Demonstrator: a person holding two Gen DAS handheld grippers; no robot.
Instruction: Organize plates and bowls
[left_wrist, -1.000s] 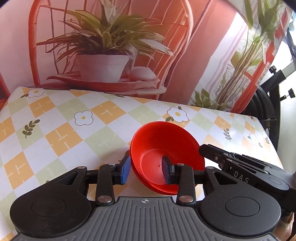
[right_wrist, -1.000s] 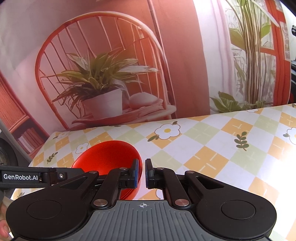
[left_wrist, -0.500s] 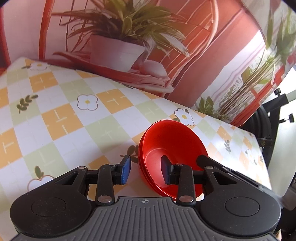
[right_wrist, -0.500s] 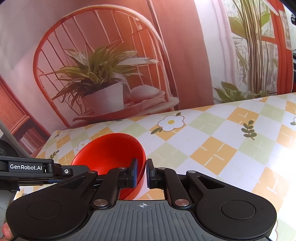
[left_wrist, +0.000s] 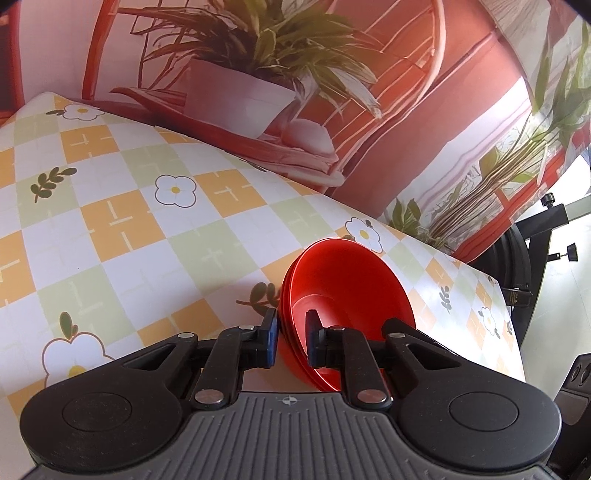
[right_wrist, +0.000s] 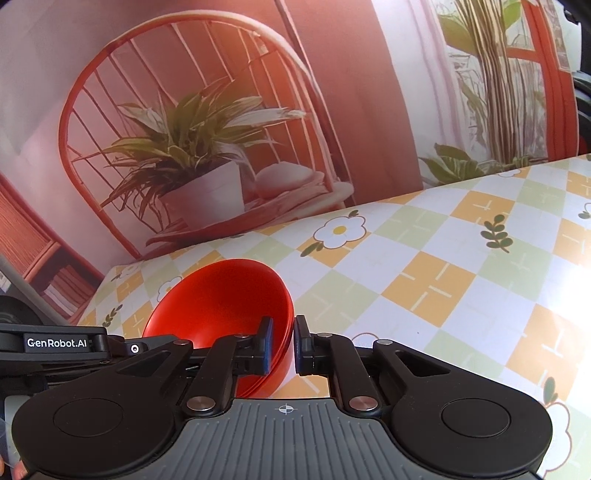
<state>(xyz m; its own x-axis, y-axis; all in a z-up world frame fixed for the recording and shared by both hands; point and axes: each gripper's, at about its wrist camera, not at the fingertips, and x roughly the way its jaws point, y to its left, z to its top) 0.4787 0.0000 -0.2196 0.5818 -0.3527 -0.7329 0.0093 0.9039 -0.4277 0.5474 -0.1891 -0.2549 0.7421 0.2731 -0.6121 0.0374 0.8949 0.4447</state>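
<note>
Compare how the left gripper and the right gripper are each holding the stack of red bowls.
The left gripper clamps the rim on the left side of the red bowls; the right gripper clamps the rim on their right side. In its own view the left gripper stands wider apart than the right gripper does in its view. Each has one finger inside the bowl and one outside.

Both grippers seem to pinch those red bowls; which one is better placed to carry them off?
Probably the left gripper: it straddles the stacked red bowls' rim. So does the right gripper, gripping the opposite edge.
</note>
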